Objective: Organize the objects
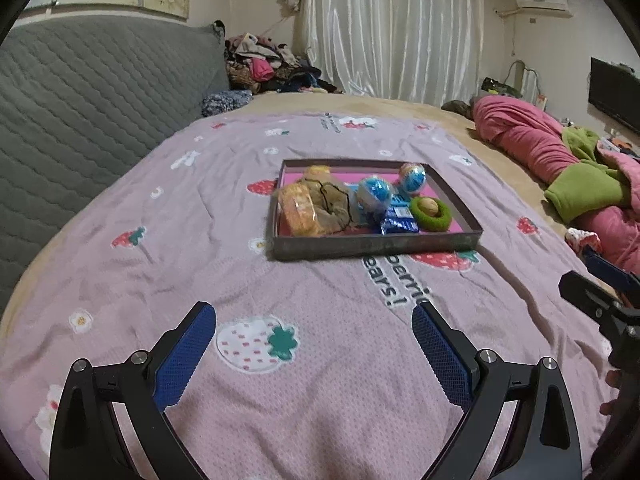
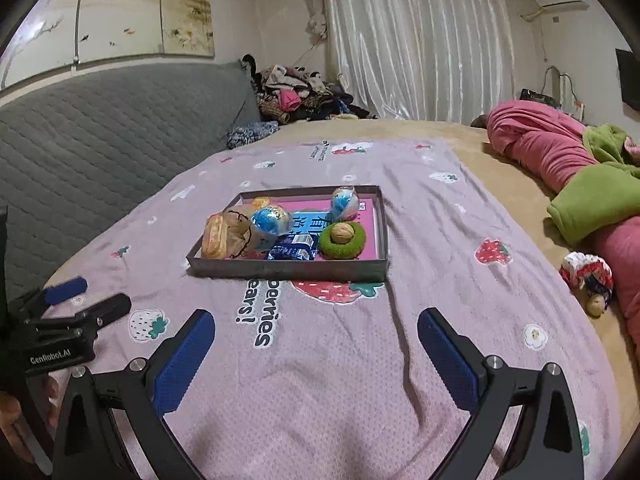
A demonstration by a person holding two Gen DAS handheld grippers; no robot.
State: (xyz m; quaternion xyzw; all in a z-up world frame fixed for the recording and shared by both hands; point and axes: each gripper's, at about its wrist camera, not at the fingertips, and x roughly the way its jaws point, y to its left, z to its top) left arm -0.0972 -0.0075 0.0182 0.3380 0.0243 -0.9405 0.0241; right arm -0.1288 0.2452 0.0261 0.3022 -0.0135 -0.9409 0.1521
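Note:
A shallow dark tray (image 1: 376, 246) (image 2: 288, 270) with a pink floor lies on the pink strawberry blanket. Inside it are a bag of yellow snacks (image 1: 298, 212) (image 2: 218, 236), two blue-and-white foil eggs (image 1: 374, 194) (image 2: 271, 219), a blue packet (image 1: 398, 220) (image 2: 292, 252) and a green ring with a walnut in it (image 1: 431, 210) (image 2: 343, 238). My left gripper (image 1: 314, 322) hovers open over the blanket, short of the tray, with nothing between its blue pads. My right gripper (image 2: 316, 326) is open too, equally short of the tray and empty.
A grey quilted headboard (image 1: 88, 104) runs along the left. Piled clothes (image 1: 264, 64) sit at the far corner. Pink and green bedding (image 1: 568, 160) and a small knitted doll (image 2: 588, 280) lie at the right. Each gripper shows at the edge of the other's view.

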